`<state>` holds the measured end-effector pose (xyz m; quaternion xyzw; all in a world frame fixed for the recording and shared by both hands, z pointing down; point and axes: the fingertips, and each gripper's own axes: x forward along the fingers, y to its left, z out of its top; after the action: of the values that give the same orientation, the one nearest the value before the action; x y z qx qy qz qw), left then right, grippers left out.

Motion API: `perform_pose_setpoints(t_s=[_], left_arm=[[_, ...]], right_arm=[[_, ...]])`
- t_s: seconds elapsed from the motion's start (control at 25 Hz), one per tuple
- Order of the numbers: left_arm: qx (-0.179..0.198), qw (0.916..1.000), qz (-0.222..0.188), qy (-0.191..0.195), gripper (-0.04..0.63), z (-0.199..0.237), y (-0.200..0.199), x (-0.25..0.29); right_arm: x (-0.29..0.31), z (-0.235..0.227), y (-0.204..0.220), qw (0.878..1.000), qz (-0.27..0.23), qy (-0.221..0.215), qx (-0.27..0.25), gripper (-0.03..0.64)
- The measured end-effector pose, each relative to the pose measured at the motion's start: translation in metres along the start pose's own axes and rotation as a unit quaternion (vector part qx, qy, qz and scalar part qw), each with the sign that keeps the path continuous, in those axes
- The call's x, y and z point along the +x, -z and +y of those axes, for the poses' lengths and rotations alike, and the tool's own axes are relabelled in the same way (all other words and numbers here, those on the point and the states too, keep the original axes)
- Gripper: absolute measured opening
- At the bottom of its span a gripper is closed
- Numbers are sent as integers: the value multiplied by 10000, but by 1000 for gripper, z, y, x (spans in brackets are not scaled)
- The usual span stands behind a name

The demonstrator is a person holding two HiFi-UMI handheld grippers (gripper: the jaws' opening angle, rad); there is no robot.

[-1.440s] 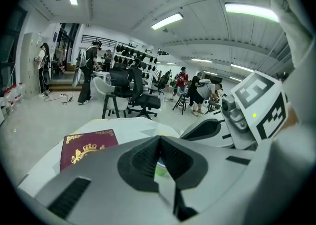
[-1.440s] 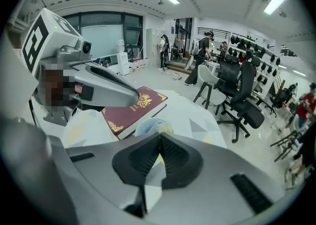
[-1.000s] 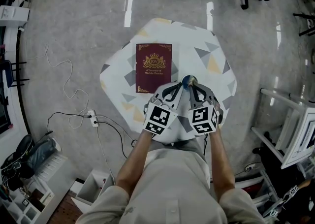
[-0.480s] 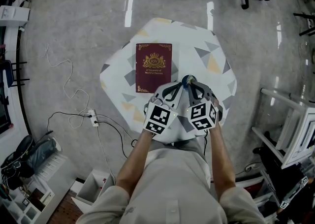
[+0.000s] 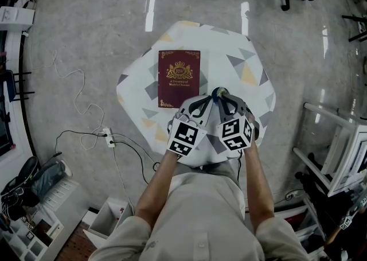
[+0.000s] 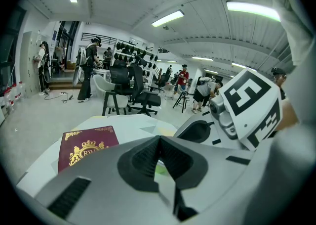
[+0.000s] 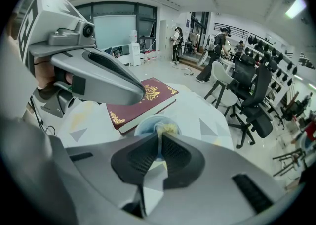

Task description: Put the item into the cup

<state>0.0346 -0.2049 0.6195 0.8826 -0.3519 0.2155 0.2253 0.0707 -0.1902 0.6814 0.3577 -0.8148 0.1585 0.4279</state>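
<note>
A small light-blue cup (image 5: 219, 92) stands on the patterned table, just right of a maroon book (image 5: 179, 78). In the right gripper view, my right gripper (image 7: 160, 135) hangs right over the cup (image 7: 147, 124). Its jaws are opening, with a thin gap between them. A small yellowish item (image 7: 167, 129) sits at the jaw tips, over the cup's mouth. My left gripper (image 5: 207, 101) is beside the cup on its left, jaws shut and empty (image 6: 158, 139). In the head view the two grippers hide most of the cup.
The book (image 7: 143, 99) lies flat on the small table (image 5: 241, 53), close to the cup. Cables and a power strip (image 5: 108, 137) lie on the floor to the left. A white frame (image 5: 344, 156) stands on the right. People and office chairs fill the room behind.
My right gripper has shifted slightly forward and left, closer over the cup. The left gripper, cup and book have stayed put.
</note>
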Motion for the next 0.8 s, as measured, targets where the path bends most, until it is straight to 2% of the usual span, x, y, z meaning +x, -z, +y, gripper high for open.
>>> perform_pose_setpoints(t_s=[0.8], left_arm=[[11, 10000, -32, -14, 12, -2, 1, -6]], right_arm=[[-7, 4, -1, 9999, -53, -66, 82, 67]])
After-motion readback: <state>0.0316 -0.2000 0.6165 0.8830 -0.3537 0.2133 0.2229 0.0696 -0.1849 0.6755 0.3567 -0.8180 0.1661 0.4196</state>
